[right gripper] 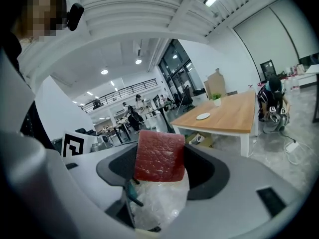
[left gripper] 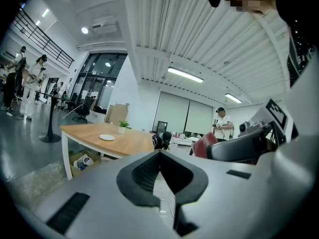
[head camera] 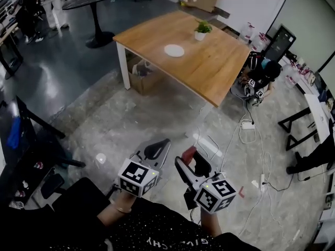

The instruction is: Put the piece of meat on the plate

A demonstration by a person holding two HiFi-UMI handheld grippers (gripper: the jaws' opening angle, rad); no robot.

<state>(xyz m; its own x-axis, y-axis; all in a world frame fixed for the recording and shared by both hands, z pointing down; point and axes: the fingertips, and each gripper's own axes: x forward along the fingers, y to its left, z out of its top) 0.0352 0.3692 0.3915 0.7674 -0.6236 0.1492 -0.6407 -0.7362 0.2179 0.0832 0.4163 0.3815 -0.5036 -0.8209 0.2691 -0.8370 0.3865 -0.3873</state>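
Meat piece [right gripper: 159, 156], dark red, flat, squarish, perhaps pale-flecked, in right gripper [right gripper: 164, 172]

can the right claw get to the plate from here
Probably not yet. The right claw, holding the piece of meat, hangs over the floor; the plate lies on the table far ahead. The floor between looks open, so stepping closer should do.

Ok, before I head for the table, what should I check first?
1. Piece of meat between the right gripper fingers: ok.
2. Grip firm enough to carry: cannot tell.
3. Left gripper shut, holding nothing: ok.
4. Plate bare, on the wooden table: ok.
5. Potted plant apart from the plate: ok.
6. Plate within reach: not ok, the table stands well ahead across the floor.
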